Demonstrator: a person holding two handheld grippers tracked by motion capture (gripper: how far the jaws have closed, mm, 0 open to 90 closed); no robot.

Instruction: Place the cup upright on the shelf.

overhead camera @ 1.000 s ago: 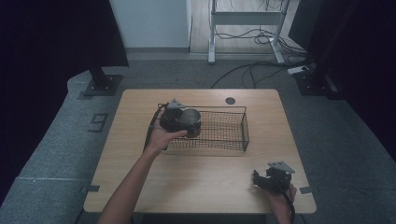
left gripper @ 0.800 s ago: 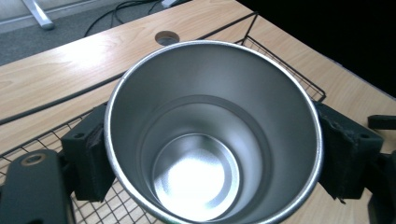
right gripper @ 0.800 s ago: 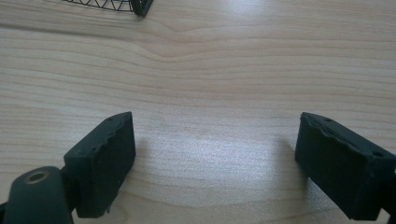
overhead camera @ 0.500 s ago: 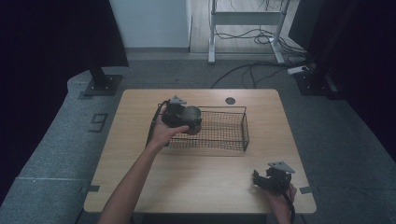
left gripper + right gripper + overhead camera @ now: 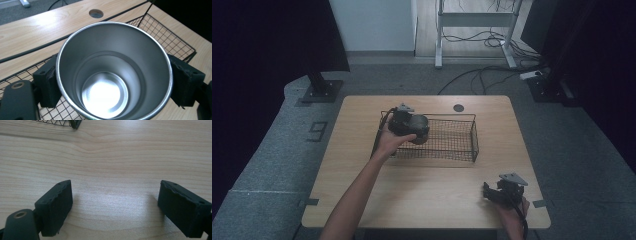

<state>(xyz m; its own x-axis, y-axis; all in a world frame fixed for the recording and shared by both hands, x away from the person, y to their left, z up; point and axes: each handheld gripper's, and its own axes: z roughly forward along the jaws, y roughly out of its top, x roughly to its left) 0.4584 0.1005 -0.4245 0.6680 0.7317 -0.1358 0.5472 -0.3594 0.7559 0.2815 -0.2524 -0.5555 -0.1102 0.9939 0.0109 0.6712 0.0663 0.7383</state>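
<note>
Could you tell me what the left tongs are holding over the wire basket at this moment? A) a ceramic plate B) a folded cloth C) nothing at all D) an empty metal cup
D: in the left gripper view the pads of the left tongs press on both sides of a shiny, empty metal cup, with the wire basket below it.

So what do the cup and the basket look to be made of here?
The cup looks like metal, probably stainless steel with a brushed, satiny finish: its inside throws a bright glare and shows faint rings. The basket appears to be thin wire in a welded grid, dark and matte, likely painted or coated. The table shows a pale wood grain, possibly laminate.
</note>
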